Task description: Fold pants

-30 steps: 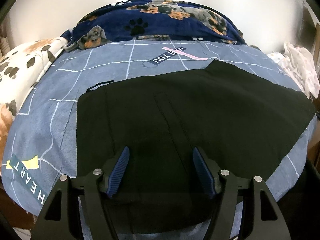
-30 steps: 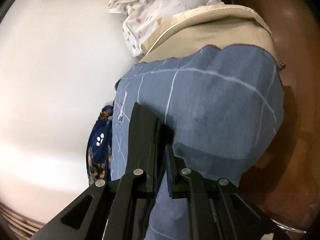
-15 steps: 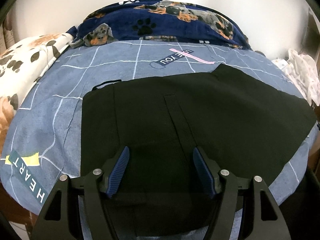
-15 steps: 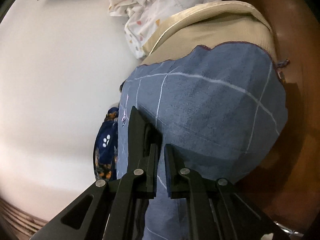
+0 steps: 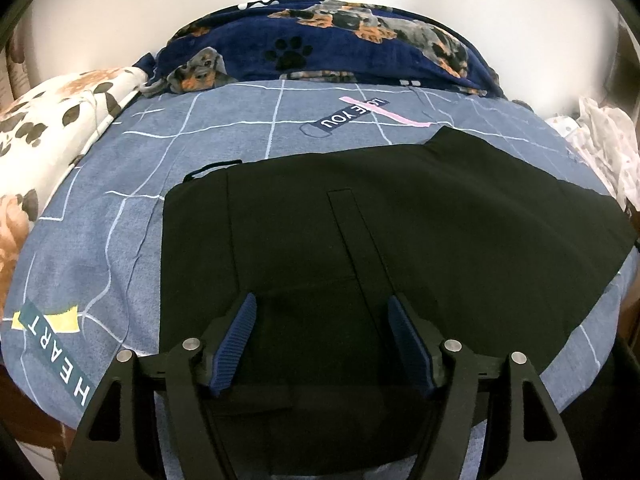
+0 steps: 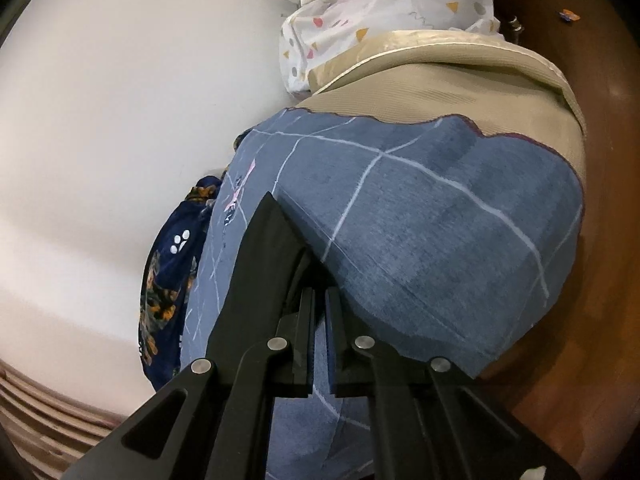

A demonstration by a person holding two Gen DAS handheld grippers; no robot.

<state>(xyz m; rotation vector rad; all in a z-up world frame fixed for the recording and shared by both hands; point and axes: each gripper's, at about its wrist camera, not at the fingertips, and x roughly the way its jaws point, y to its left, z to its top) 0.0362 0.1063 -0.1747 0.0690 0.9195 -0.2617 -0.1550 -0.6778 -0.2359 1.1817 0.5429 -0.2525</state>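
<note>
A: Left wrist view. Bed with blue grid sheet (image 5: 120, 248), dog-print blanket (image 5: 320, 40) heaped at the far edge against a white wall. Black pants (image 5: 360, 240) spread flat on the sheet, long axis running left-right: waistband end at left, leg end off to the right near the bed's edge.

B: Left hand-held gripper (image 5: 322, 320)?

A: Jaws wide apart, nothing between them. Hovering over the near edge of the pants, waistband side, pants lying straight ahead and below. Blue pads (image 5: 240, 336) clear of the cloth as far as visible.

B: Right wrist view?

A: Same wall, sheet corner draped over a beige mattress (image 6: 460, 80), patterned white cloth (image 6: 380, 12) beyond, brown floor at right. Right hand-held gripper (image 6: 318, 300) nearly closed, narrow slit left. Black fabric lying along its left finger, sheet showing through the slit; actual pinch on the pants not confirmable.

B: So which one for the fold?

A: Judgement only: right sits at the leg end, left at the waist. Fold likely along the long axis, leg end carried toward the waistband. Right nearer to the end that moves.
</note>
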